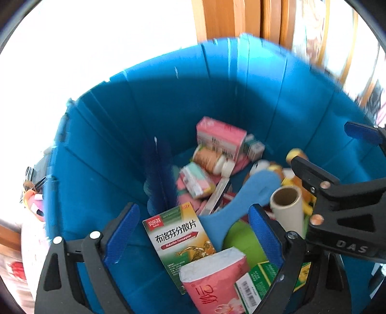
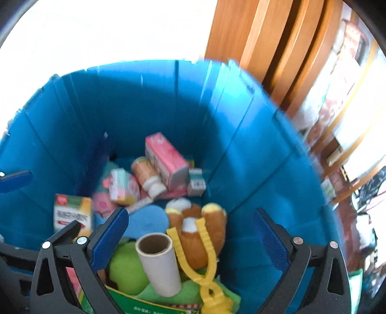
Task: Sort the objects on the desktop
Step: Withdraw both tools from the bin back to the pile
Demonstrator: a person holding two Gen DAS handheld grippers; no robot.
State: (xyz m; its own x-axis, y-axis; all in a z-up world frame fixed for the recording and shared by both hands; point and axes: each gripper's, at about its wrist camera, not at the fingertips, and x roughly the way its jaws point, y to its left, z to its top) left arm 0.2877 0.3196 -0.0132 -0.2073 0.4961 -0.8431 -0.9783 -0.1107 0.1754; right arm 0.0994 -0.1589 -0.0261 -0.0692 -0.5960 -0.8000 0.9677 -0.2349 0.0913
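Note:
Both grippers hover over a deep blue bin filled with sorted items. My left gripper is open above a green-and-white medicine box and a pink tissue pack, touching neither. My right gripper is open above a cardboard tube, a yellow slingshot, a brown plush toy and a green plush; nothing is pressed between its pads. Deeper in lie a pink box, a capped bottle and a blue foam paddle. The right gripper also shows at the right.
Orange wooden panels rise behind the bin. Shelves with goods stand to the right. A pink and orange toy sits outside the bin's left wall. The far left is washed out by bright light.

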